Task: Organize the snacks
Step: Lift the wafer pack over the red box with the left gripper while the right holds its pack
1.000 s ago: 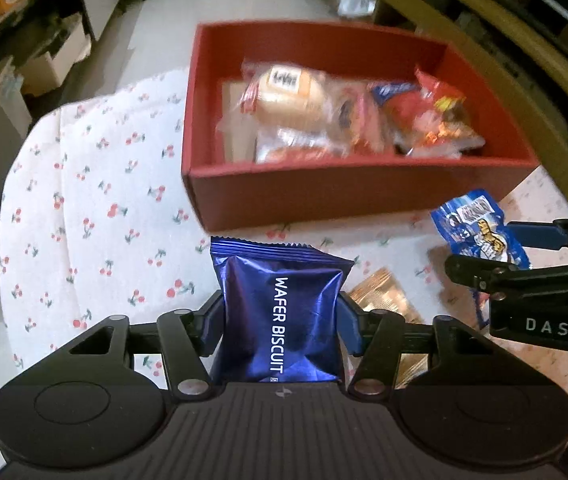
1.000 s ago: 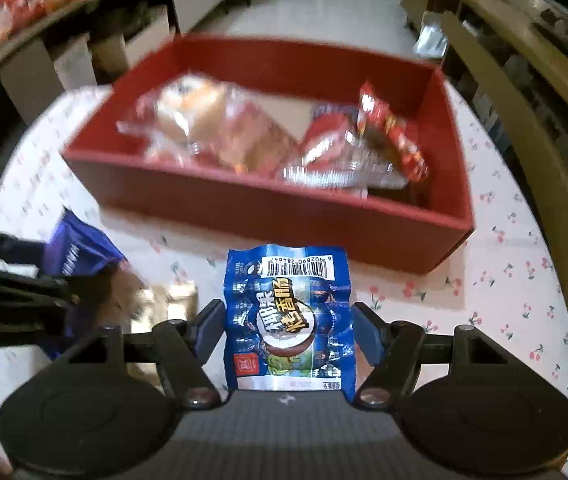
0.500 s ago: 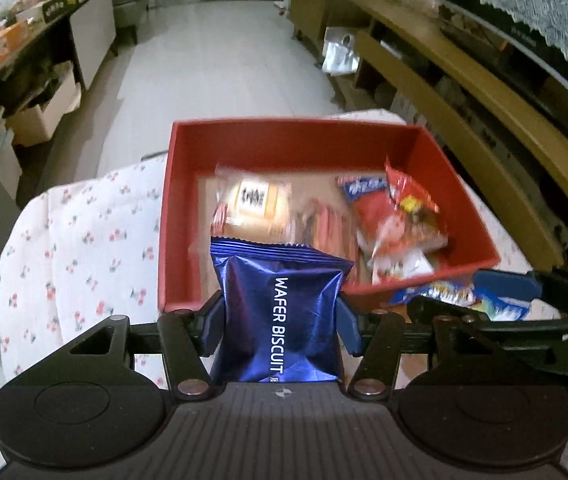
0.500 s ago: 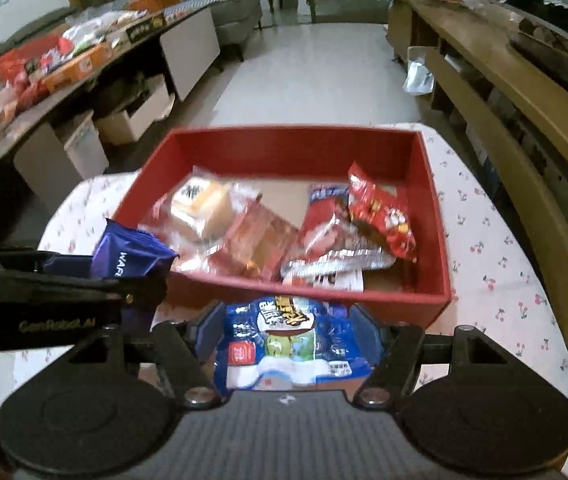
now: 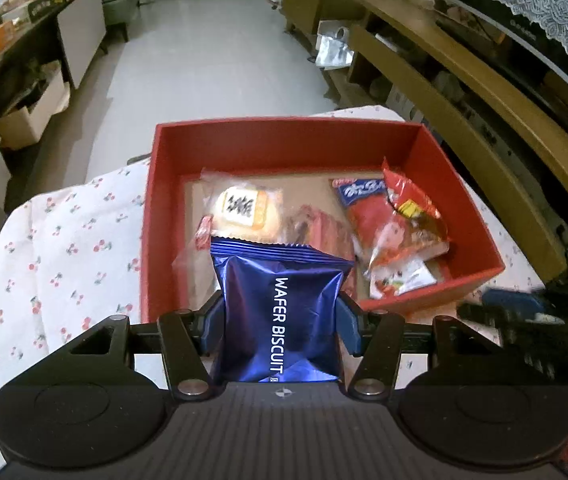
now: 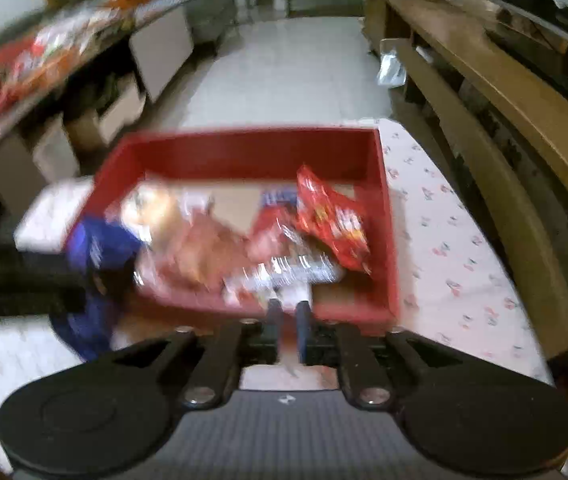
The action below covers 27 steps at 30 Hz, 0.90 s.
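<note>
Gone from the right tool [image 6: 287,320]: the blue snack packet it pinched earlier; its jaws have just been closing and now stand nearly together, nothing between them. Left wrist view: left tool [image 5: 280,320] pinches the wafer biscuit pack [image 5: 280,312], held above the near edge of the red box [image 5: 284,144], which sits on the surface [image 5: 64,248] with bread and red packets inside. Right wrist view, blurred: box [image 6: 244,148] ahead, red packet [image 6: 331,220] at its right side, wafer pack [image 6: 96,248] at left.
</note>
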### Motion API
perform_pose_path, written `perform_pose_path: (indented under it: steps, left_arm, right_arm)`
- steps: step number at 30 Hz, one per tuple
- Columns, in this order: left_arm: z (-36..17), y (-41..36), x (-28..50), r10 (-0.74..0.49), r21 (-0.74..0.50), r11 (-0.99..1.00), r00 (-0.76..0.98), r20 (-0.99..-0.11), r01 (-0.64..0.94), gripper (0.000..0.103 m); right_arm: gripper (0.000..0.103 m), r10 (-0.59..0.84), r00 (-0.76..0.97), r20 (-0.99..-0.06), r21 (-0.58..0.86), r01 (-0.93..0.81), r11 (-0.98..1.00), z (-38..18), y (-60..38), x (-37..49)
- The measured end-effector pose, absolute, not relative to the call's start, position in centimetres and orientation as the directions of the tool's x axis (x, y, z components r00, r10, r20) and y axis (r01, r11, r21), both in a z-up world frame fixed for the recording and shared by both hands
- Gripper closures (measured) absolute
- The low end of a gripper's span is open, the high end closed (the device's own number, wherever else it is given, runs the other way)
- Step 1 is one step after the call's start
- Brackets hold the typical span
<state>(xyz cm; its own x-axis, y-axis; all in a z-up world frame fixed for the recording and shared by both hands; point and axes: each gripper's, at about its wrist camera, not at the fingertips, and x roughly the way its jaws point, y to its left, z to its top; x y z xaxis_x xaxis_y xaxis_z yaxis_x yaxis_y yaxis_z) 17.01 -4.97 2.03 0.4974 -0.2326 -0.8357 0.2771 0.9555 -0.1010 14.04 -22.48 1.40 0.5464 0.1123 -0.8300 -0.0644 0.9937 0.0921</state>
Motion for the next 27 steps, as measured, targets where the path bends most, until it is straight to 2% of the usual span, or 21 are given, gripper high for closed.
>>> perform_pose_path:
  steps: [2,9,13,15,21,24,27]
  left_arm:
    - [2.0,-4.7,16.6,-0.236,-0.105,0.955,0.496,-0.836,0.279,0.039]
    - [1.9,-5.4,15.9,-0.261,-0.12,0.945,0.476,-0.84,0.305,0.04]
    - [1.9,-5.8,15.7,-0.277,-0.131,0.939,0.472,-0.837,0.318,0.04]
    - [2.1,-6.0,15.6,-0.289,-0.144,0.936,0.468,-0.835,0.322,0.04]
    - [2.1,-6.0,15.4,-0.305,-0.158,0.932,0.467,-0.83,0.326,0.04]
    - [2.1,-6.0,15.4,-0.304,-0.159,0.932,0.466,-0.831,0.325,0.04]
    - [2.1,-6.2,15.3,-0.303,-0.156,0.932,0.464,-0.832,0.327,0.04]
  right_arm:
    - [0.046,0.101,0.505,-0.857,0.086,-0.053,0.995,0.4,-23.4,12.8]
    - [0.042,0.022,0.383,-0.924,0.008,-0.038,0.999,-1.5,-26.1,8.1]
    - [0.042,0.18,0.272,-0.945,0.207,0.073,0.976,-2.8,-27.7,5.8]
    - [0.041,0.196,0.222,-0.955,0.229,0.135,0.964,-4.1,-27.7,5.9]
    - [0.036,0.25,0.306,-0.919,0.352,0.344,0.871,-4.1,-30.1,7.5]
    - [0.033,0.219,0.355,-0.909,0.347,0.352,0.869,-3.9,-29.9,9.5]
    - [0.03,0.146,0.386,-0.911,0.283,0.328,0.901,-3.6,-28.2,11.3]
